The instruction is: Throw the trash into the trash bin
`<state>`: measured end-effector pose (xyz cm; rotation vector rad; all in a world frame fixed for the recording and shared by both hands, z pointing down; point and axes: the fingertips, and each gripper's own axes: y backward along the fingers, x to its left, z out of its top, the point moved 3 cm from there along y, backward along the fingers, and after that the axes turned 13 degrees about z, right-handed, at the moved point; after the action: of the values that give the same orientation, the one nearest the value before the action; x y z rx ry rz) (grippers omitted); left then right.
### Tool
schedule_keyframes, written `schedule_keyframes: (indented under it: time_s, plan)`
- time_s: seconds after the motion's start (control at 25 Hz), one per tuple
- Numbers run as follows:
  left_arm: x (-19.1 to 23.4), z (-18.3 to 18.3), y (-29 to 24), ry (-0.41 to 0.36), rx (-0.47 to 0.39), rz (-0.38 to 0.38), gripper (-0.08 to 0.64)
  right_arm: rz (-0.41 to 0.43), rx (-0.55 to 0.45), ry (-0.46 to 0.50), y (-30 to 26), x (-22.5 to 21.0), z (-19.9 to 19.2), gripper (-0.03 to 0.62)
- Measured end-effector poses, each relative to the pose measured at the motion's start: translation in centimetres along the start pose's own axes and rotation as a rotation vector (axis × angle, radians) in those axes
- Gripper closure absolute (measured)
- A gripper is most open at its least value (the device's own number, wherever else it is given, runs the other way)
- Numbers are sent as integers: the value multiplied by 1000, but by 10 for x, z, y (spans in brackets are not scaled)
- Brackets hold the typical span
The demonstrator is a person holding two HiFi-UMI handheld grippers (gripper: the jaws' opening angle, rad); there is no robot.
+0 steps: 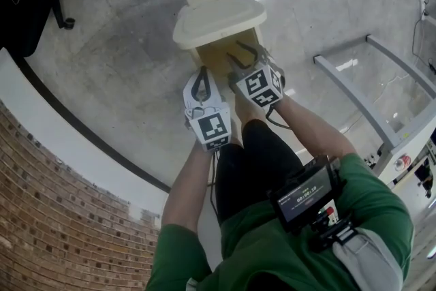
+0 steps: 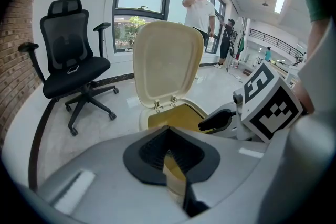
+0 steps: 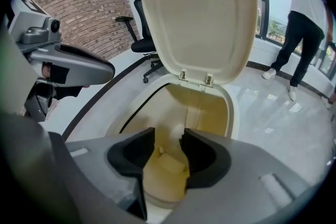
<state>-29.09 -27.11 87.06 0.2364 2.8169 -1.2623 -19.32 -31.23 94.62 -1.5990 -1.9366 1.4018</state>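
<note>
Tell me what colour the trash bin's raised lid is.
The lid is cream, a pale yellowish off-white; the right gripper view shows it best.

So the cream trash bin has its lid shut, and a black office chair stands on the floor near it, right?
Not quite. The lid is not shut: it stands raised open above the trash bin, as the right gripper view shows. The rest holds: the bin is cream, and the black office chair stands on the floor near it.
</note>
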Motion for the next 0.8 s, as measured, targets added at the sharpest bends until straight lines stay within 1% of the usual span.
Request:
schedule_keyframes:
  time_s: [0.24, 0.44, 0.6, 0.68, 0.8]
  plan:
    - [5, 3, -2, -2, -3, 1, 554, 4, -4, -3, 0, 0, 4, 426]
    - [7, 12, 0, -11, -16, -2, 554, 5, -32, -16, 10, 1, 14, 426]
    - [12, 29, 11, -30, -37, 7, 554, 31, -53, -65, 27, 8, 23, 428]
    - [14, 39, 21, -40, -48, 9, 554, 33, -64, -74, 40, 12, 29, 435]
    - [20, 56, 37, -44, -82, 7, 554, 46, -112, -89, 59, 22, 46, 443]
